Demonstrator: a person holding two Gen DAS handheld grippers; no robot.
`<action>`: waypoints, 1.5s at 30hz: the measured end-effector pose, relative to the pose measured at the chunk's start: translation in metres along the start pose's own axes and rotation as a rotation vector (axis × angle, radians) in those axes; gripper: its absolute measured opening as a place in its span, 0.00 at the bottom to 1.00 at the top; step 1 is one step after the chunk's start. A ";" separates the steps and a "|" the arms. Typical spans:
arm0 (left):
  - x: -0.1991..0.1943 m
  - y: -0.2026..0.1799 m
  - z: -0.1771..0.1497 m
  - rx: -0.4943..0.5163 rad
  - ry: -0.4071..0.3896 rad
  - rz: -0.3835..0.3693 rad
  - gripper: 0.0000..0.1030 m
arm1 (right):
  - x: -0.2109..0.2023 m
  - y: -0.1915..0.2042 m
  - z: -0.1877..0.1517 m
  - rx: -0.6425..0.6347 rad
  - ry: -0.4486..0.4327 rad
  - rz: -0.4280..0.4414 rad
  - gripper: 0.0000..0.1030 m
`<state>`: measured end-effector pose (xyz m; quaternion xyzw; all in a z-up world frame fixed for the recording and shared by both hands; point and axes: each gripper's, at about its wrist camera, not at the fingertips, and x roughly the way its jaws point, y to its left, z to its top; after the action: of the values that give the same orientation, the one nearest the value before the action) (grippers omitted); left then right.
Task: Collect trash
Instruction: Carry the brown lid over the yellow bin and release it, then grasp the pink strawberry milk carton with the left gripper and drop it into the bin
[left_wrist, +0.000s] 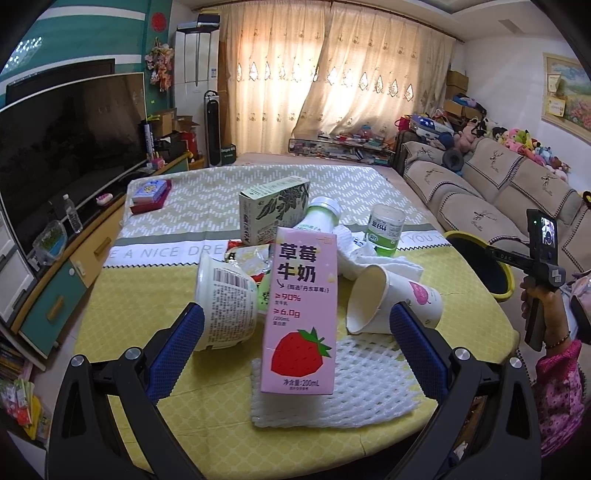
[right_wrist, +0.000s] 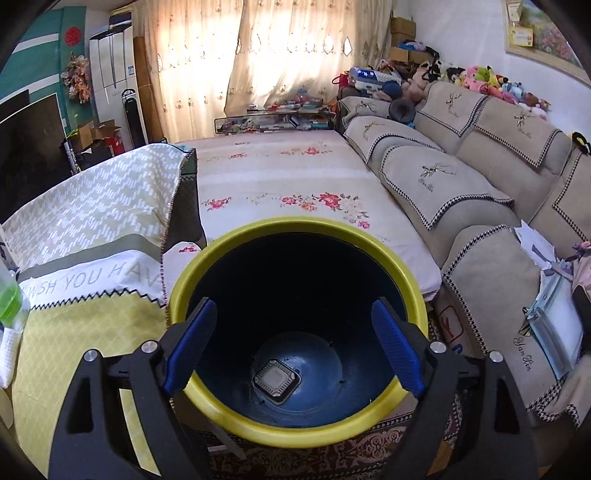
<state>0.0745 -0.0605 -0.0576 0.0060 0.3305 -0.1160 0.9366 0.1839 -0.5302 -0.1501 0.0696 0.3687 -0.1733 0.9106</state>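
In the left wrist view my left gripper (left_wrist: 295, 325) is open, its blue pads either side of an upright pink strawberry milk carton (left_wrist: 301, 310) standing on white foam netting (left_wrist: 332, 384). A tipped white tub (left_wrist: 225, 299) lies left of it, a tipped paper cup (left_wrist: 391, 301) right. Behind are a green box (left_wrist: 273, 210), a white bottle (left_wrist: 319, 216) and a green-filled clear cup (left_wrist: 386, 230). In the right wrist view my right gripper (right_wrist: 293, 343) is open and empty above a yellow-rimmed bin (right_wrist: 295, 432), which holds a black tray (right_wrist: 275, 380). The bin (left_wrist: 506, 291) also shows at the table's right edge.
The table (left_wrist: 122, 295) has a yellow and green cloth. A TV (left_wrist: 70, 147) and cabinet stand left. A sofa (right_wrist: 461, 184) with plush toys runs along the right. A flowered bed or mat (right_wrist: 280, 177) lies beyond the bin. A red box (left_wrist: 149, 195) sits far left on the table.
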 end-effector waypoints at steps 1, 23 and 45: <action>0.001 -0.001 0.001 0.004 0.002 -0.001 0.96 | -0.004 0.002 0.000 0.000 -0.002 0.005 0.79; 0.060 -0.004 -0.014 0.059 0.124 0.048 0.49 | -0.030 0.014 -0.012 0.013 -0.027 0.096 0.83; 0.037 -0.099 0.052 0.220 0.009 -0.179 0.49 | -0.084 -0.045 -0.030 0.060 -0.097 0.017 0.83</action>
<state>0.1133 -0.1690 -0.0335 0.0795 0.3190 -0.2344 0.9149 0.0919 -0.5426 -0.1134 0.0918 0.3182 -0.1797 0.9263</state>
